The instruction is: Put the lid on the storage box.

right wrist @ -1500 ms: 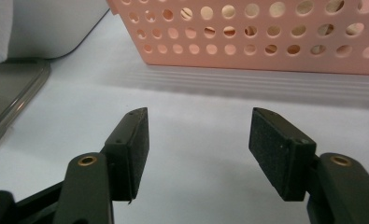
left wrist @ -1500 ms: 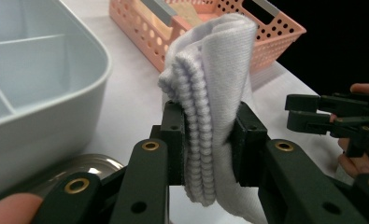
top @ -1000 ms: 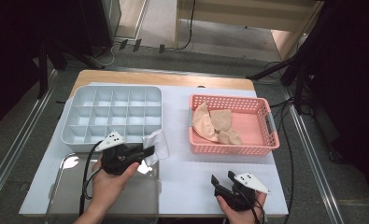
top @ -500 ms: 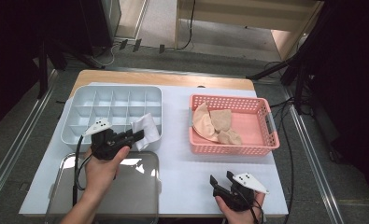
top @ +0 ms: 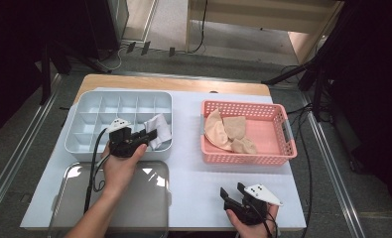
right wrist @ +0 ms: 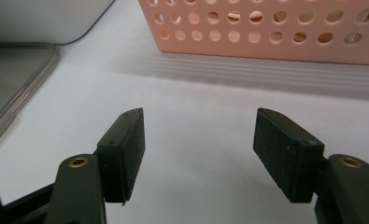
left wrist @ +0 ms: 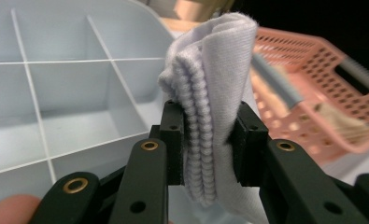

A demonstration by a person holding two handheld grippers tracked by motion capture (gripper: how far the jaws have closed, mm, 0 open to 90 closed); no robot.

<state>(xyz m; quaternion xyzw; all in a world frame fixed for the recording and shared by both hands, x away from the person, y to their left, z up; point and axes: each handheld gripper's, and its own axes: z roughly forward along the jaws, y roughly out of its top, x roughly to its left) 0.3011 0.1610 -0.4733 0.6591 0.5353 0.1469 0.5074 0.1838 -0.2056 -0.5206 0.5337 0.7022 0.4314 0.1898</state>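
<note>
Seen from above: left gripper (top: 151, 134) over the near right corner of a pale blue divided tray (top: 84, 124), clamped on a folded white sock (top: 160, 130). Up close in the left gripper view: ribbed sock (left wrist: 215, 112) pinched upright between both pads, jaws narrowed onto the fabric, empty tray compartments (left wrist: 56, 93) behind. To the right, a pink basket (top: 283, 124) holding beige socks (top: 228, 131). Near left, a clear lid (top: 74, 208) lying flat on the white mat (top: 193, 173). Right gripper (top: 233, 196) resting near the front edge; in the right gripper view (right wrist: 198, 149), jaws apart, gripping nothing, bare mat between them and the pink basket wall beyond.
</note>
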